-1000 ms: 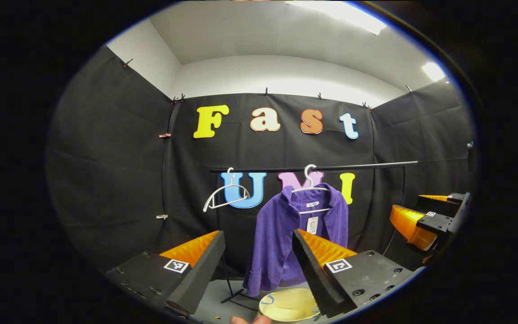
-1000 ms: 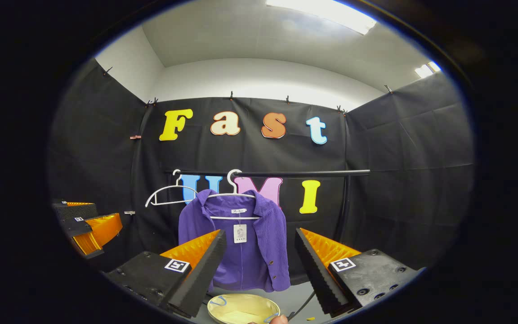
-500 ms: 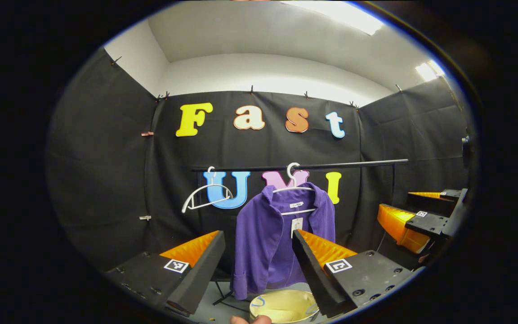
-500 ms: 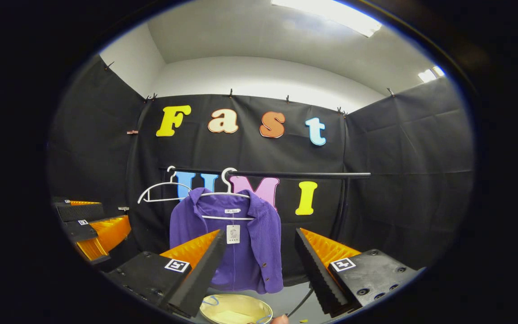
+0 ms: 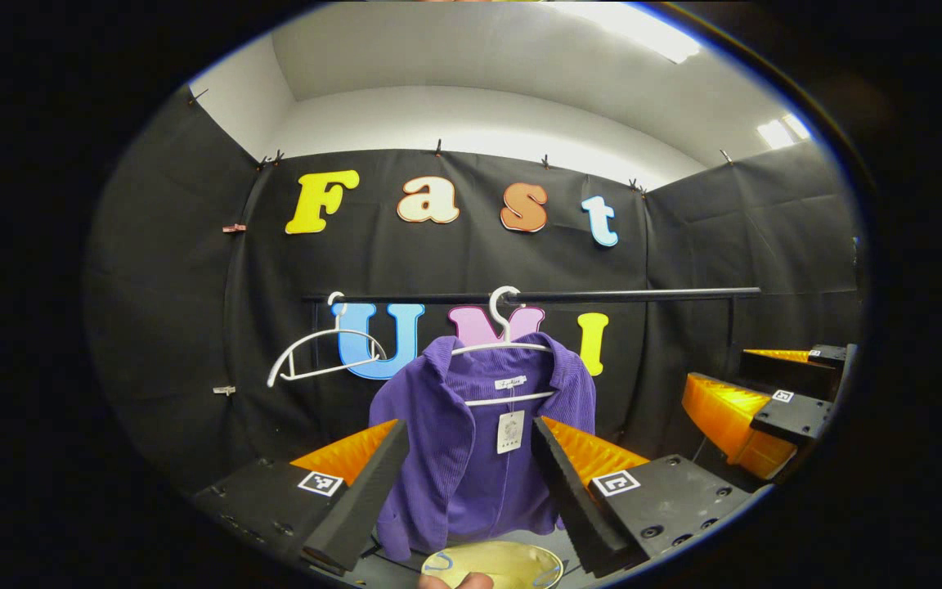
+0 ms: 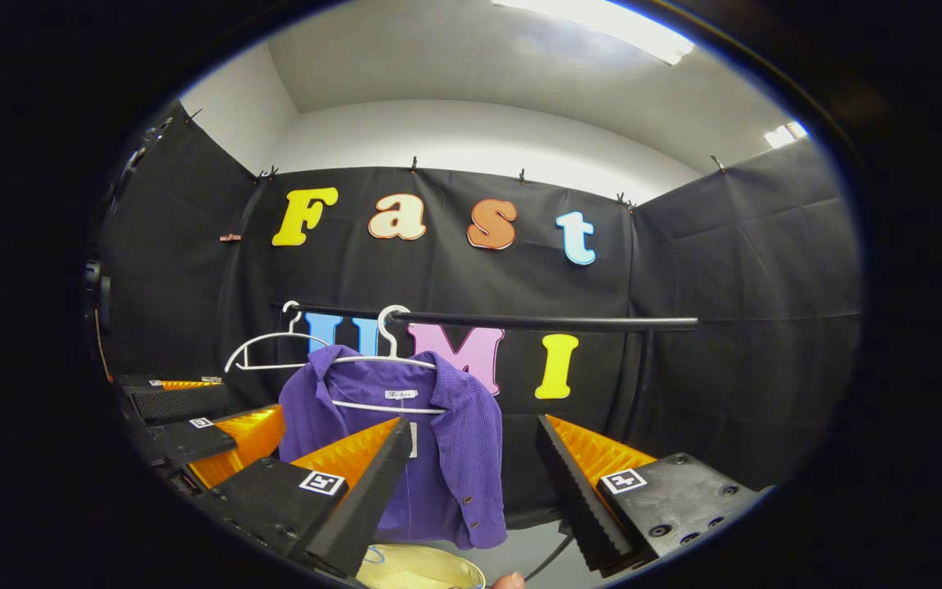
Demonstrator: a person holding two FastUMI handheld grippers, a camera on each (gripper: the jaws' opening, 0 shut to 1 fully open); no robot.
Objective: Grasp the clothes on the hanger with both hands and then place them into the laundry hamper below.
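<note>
Item 1, left gripper view, from the left: an empty white hanger (image 5: 316, 360) of thin curved wire shape hooked on a black rail (image 5: 536, 296). Next to it, a second white hanger (image 5: 504, 348) carries the purple shirt (image 5: 459, 458), a ribbed, corduroy-like fabric with a collar, front hanging open. A neck label and a white swing tag (image 5: 509, 431) sit inside the collar (print too small for me to read). My left gripper (image 5: 471, 483) has its fingers spread wide, clear of the cloth, the shirt framed between them. Below, the rim of a pale yellow round hamper (image 5: 491, 564) with a blue handle loop; a fingertip shows at the bottom edge. Far right, the right gripper (image 5: 753, 409), fingers apart.

Item 2, right gripper view, from the left: the left gripper (image 6: 193, 425), then the shirt (image 6: 463, 466) on its hanger, here showing two buttons near the right hem, which the other view does not give me. My right gripper (image 6: 471, 483) is spread too, holding nothing, aimed just right of the shirt. A dark cable (image 6: 549, 556) runs along the grey floor beside the hamper (image 6: 418, 568).
</note>
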